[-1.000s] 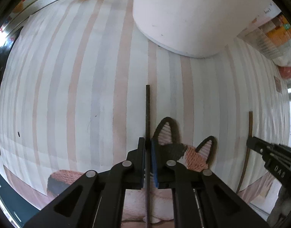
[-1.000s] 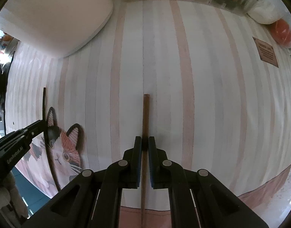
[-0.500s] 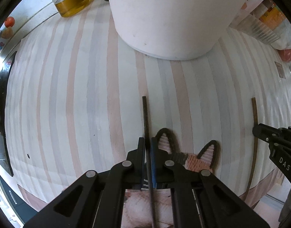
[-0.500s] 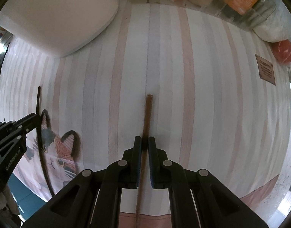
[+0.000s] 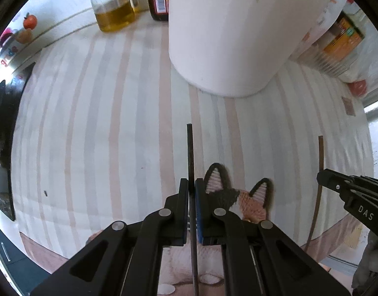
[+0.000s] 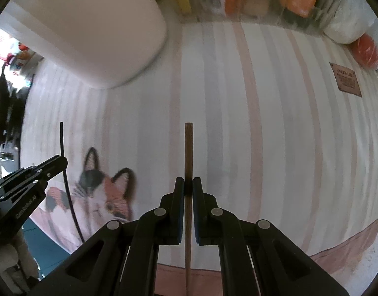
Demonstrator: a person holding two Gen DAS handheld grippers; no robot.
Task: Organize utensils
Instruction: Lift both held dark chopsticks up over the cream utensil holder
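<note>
Striped tablecloth (image 5: 115, 123) (cat print), bright daylight

Both grippers are matte black plastic with angular linkage arms and triangular cut-outs.

Left gripper (image 5: 192, 192): four round silver pivot pins on the arms; its right pad is blue; white lettering shows on its side in the right wrist view.

Right gripper (image 6: 186, 190): four matching silver pins; white letters "DAS" and small screws show on its side in the left wrist view.
</note>
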